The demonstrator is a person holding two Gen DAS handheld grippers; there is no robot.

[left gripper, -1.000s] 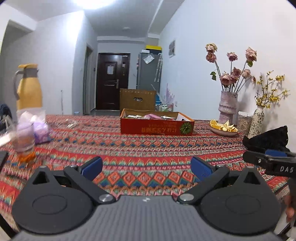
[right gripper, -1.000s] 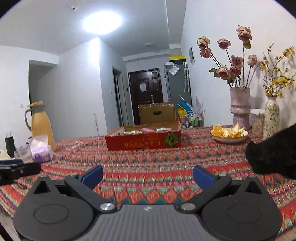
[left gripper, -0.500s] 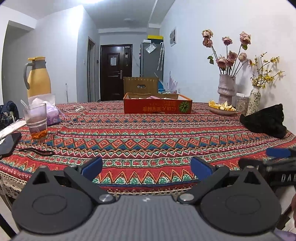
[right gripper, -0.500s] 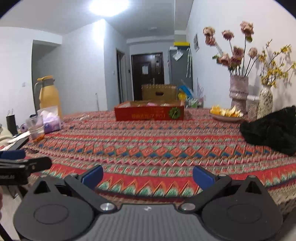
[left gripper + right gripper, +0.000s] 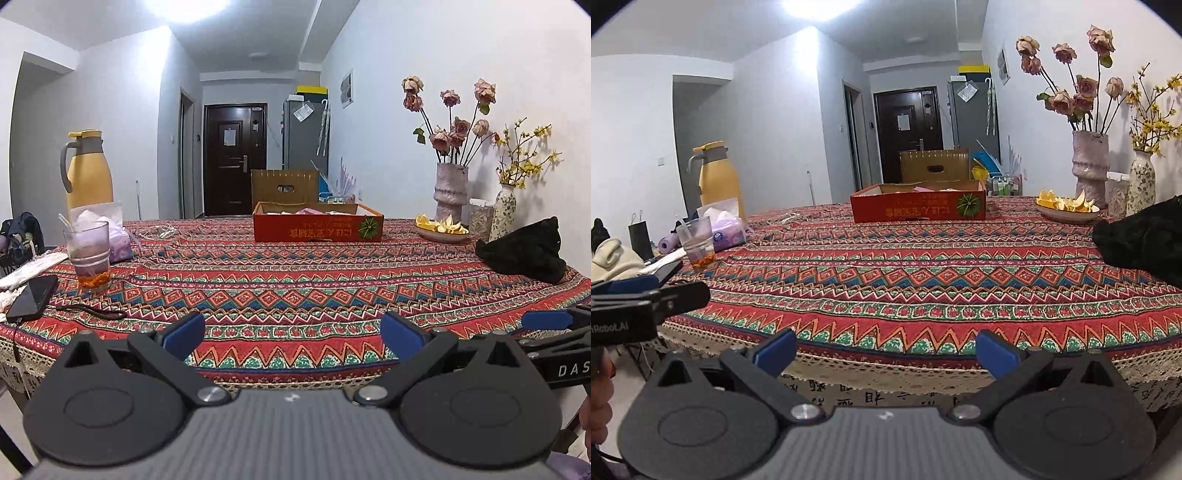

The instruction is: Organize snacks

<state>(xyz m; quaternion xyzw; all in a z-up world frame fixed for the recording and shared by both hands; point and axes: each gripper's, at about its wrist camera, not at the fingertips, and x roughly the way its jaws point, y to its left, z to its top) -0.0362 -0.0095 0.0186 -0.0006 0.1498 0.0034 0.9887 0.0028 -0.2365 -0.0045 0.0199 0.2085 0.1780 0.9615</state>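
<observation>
A shallow red cardboard box (image 5: pixel 317 227) holding several snack packets stands at the far middle of the patterned table; it also shows in the right wrist view (image 5: pixel 918 206). My left gripper (image 5: pixel 293 334) is open and empty, at the table's near edge. My right gripper (image 5: pixel 886 352) is open and empty, just off the near edge, lower than the tabletop. Each gripper shows at the side of the other's view: the right one (image 5: pixel 554 325), the left one (image 5: pixel 646 295).
On the left stand a plastic cup (image 5: pixel 88 253), a tissue pack (image 5: pixel 118 236), a yellow jug (image 5: pixel 86 171) and a black phone (image 5: pixel 33 297). On the right are a black cloth (image 5: pixel 524 251), a fruit plate (image 5: pixel 441 229) and two flower vases (image 5: pixel 450 192).
Both grippers have pulled back from over the table toward its near edge. The box now looks farther away. Both stay open and empty.
</observation>
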